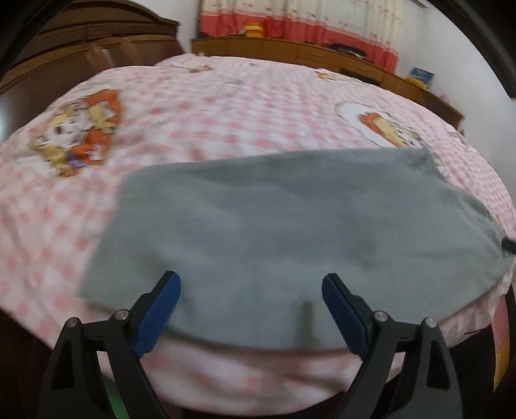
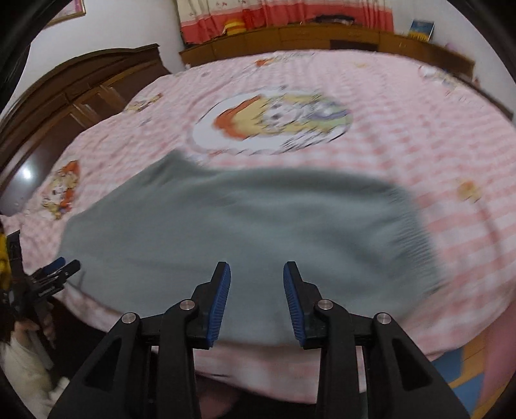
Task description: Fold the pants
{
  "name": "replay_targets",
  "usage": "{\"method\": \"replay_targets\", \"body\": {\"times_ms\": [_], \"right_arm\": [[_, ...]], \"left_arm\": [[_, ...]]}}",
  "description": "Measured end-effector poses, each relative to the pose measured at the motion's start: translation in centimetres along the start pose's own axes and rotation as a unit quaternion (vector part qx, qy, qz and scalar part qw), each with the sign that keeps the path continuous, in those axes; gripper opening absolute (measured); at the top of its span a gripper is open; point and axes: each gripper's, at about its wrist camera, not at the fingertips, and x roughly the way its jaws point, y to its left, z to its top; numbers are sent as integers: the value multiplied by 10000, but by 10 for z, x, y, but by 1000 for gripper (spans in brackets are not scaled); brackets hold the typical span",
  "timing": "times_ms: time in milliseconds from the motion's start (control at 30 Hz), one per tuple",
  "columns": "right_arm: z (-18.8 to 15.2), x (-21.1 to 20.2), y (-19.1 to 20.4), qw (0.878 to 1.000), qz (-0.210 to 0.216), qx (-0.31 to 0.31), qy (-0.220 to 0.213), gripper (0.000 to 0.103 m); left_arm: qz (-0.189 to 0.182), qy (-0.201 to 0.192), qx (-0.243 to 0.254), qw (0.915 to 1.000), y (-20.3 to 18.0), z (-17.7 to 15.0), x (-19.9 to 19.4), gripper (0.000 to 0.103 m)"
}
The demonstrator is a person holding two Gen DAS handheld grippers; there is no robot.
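Grey pants (image 1: 290, 232) lie folded into a flat rectangle on the near part of a bed with a pink checked cover (image 1: 225, 106). They also show in the right wrist view (image 2: 251, 225), with a ribbed band at their right end. My left gripper (image 1: 251, 283) is open and empty, its blue pads just above the pants' near edge. My right gripper (image 2: 257, 274) is open and empty, also over the near edge. The left gripper shows at the far left of the right wrist view (image 2: 61, 267), beside the pants' left end.
The bed's near edge (image 1: 258, 370) drops off just below the pants. A dark wooden headboard (image 2: 64, 106) stands at the left. A low wooden cabinet (image 1: 290, 51) runs along the far side under red and cream curtains (image 2: 290, 16).
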Motion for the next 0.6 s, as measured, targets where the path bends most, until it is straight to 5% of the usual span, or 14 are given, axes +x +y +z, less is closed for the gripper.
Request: {"method": "replay_targets", "body": {"times_ms": [233, 367, 600], "right_arm": [[-24, 50, 66, 9990, 98, -59, 421, 35], [-33, 74, 83, 9977, -320, -188, 561, 38], [-40, 81, 80, 9979, -317, -50, 558, 52]], "left_arm": [[451, -126, -751, 9961, 74, 0, -16, 92], [338, -127, -1059, 9937, 103, -3, -10, 92], [66, 36, -1853, 9826, 127, -16, 7, 82]]}}
